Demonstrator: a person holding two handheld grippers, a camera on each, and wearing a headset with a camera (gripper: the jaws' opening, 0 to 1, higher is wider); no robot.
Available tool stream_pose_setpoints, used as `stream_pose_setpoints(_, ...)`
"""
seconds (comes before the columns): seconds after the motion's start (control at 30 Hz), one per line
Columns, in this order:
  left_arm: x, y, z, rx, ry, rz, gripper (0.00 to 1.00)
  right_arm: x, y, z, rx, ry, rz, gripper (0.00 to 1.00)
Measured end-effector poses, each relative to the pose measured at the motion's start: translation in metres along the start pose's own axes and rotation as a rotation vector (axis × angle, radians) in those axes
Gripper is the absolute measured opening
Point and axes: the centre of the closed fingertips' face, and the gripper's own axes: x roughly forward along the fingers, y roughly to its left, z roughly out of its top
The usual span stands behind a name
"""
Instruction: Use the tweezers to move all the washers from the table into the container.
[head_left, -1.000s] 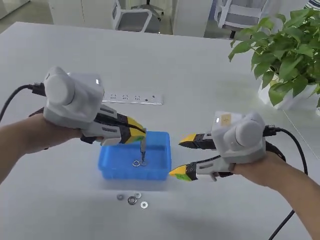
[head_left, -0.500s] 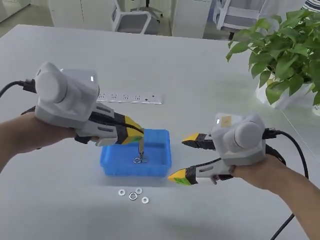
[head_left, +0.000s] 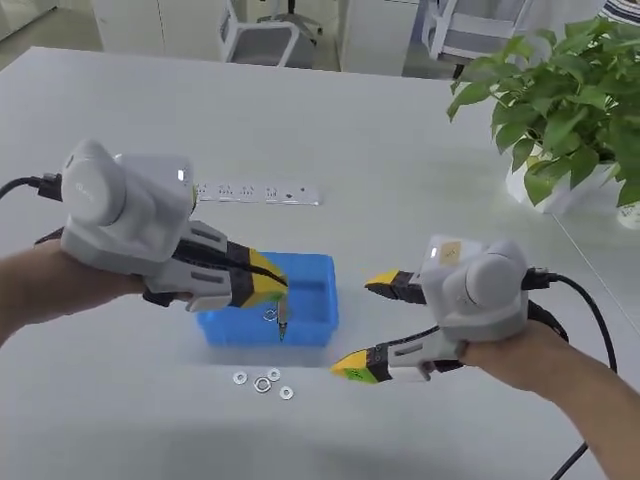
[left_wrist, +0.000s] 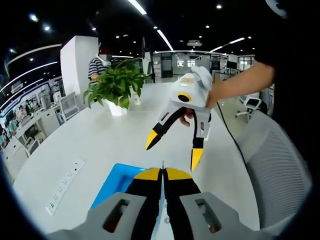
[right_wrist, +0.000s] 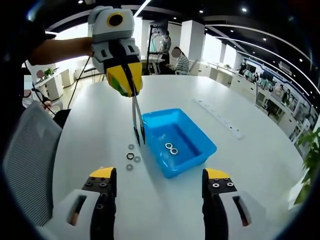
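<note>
- Over the near wall of the blue container (head_left: 318, 262), the tweezers (head_left: 281, 318) now hang point-down. A second ago their tips were down inside it, right at the washers on its floor.
- The left tongs (head_left: 262, 285) are clenched on the top end of the tweezers, and they have drawn back toward the person.
- Two washers (right_wrist: 171, 148) lie side by side in the container. Four loose washers (head_left: 262, 383) sit in a small cluster on the desk (head_left: 400, 150), just in front of it.
- The tweezer tips look empty to me, though they are too thin to be sure.
- The right tongs (head_left: 352, 325) are released, jaws wide apart and holding nothing. They hover beside the container's right side, much where they were before.
- My guess is that a drop-off has just finished and the tweezers are heading for the cluster. With four washers left on the desk, most of the job remains.
</note>
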Motion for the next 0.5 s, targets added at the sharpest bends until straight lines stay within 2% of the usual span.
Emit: stream_pose_setpoints(0.5, 0.015, -0.022, -0.018, -0.011, 0.017, -0.040, 0.05, -0.001, 0.013, -0.014, 0.030, 0.013, 0.001, 0.73)
